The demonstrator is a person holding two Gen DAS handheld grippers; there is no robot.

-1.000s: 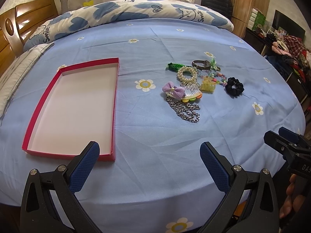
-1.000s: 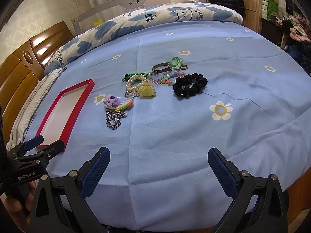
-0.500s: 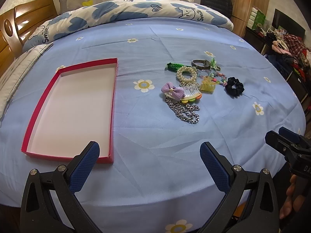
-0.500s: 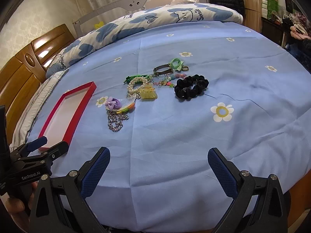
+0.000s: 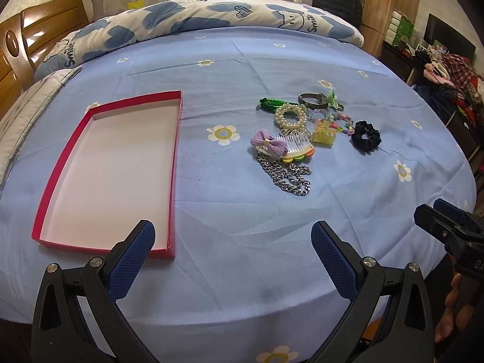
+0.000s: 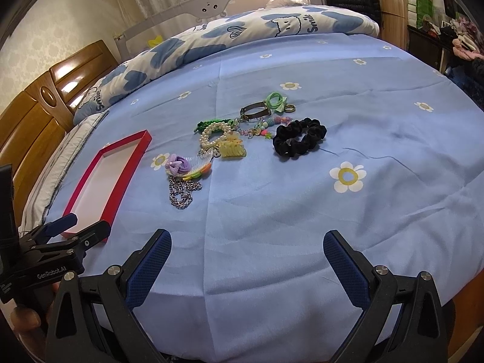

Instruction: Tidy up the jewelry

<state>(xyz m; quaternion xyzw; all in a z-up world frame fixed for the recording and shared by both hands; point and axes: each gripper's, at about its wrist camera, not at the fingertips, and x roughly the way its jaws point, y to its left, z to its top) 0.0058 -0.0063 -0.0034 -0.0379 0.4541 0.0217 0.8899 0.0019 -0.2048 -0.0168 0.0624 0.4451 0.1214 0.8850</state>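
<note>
Both claws are spread wide with nothing between them as I hold them low over the near edge of the bed (image 5: 242,211): my left claw (image 5: 233,242) at 6 o'clock in its own view, my right claw (image 6: 246,252) likewise. From my left view, the red tray (image 5: 177,139) lies bare at 9 o'clock. Right of it, around 1 o'clock, sits the jewelry cluster: purple bow (image 5: 268,145), silver chain (image 5: 287,178), pearl bracelet (image 5: 290,116), yellow clip (image 5: 324,135), with the black scrunchie (image 5: 366,136) farthest right.
</note>
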